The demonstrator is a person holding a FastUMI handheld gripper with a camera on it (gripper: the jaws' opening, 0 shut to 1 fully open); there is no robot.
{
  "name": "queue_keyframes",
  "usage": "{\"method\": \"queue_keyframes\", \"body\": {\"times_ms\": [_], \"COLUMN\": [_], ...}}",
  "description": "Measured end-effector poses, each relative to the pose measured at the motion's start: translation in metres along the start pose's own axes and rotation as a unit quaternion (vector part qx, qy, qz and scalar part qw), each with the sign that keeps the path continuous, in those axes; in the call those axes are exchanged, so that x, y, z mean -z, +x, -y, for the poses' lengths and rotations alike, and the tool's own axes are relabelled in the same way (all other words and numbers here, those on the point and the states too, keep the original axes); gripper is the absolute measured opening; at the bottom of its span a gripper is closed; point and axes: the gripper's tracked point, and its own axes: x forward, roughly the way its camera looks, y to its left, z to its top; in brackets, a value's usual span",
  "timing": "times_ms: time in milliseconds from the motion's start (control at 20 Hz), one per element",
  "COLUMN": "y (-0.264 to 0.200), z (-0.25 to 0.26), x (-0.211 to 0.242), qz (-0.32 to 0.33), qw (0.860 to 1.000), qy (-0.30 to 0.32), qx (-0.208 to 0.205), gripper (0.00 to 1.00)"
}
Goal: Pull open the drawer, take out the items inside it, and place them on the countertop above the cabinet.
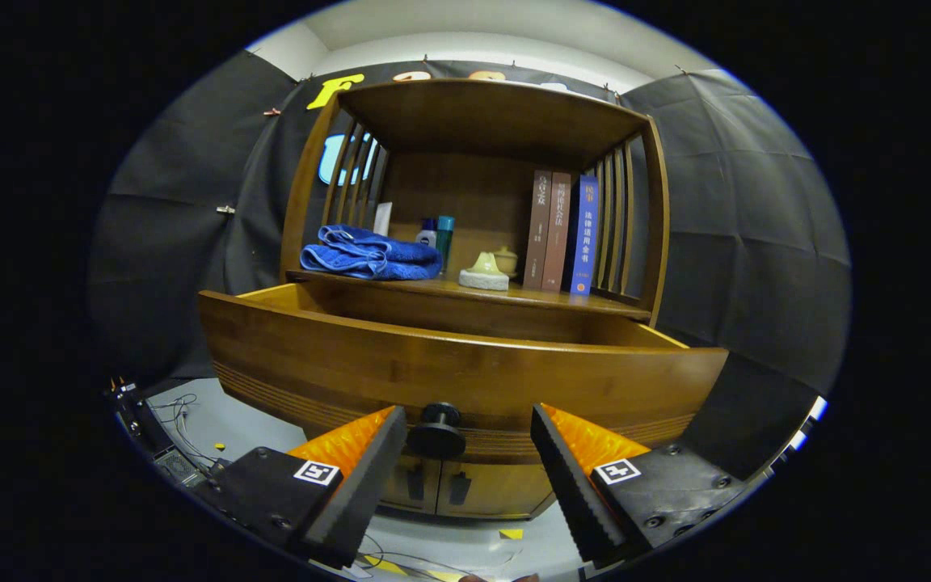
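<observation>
Drawer point(457, 368) pulled out of cabinet, just ahead of my tool point(469, 440) | tool wide open, gripping nothing, knob point(438, 430) between its fingers, nearer one | table point(514, 293) above carries blue towel point(370, 255), books point(564, 233)

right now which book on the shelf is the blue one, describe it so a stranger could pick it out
Start at the wooden cabinet with its drawer pulled open, beyond the open gripper, whose fingers flank the drawer knob. On the countertop above, three books stand upright near the right side slats. The blue book is the rightmost; its two neighbours are brown.
</observation>
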Motion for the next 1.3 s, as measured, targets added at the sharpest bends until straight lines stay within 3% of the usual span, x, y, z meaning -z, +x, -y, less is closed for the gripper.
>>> {"method": "queue_keyframes", "body": {"times_ms": [400, 800, 1300], "y": [0.032, 0.045, 0.111], "z": [-0.002, -0.004, -0.004], "x": [0.012, 0.002, -0.003], "qz": [-0.02, -0.006, -0.009], "qw": [0.999, 0.999, 0.999], "qy": [0.034, 0.027, 0.014], "qx": [0.021, 0.039, 0.047], "gripper": [0.99, 0.98, 1.0]}}
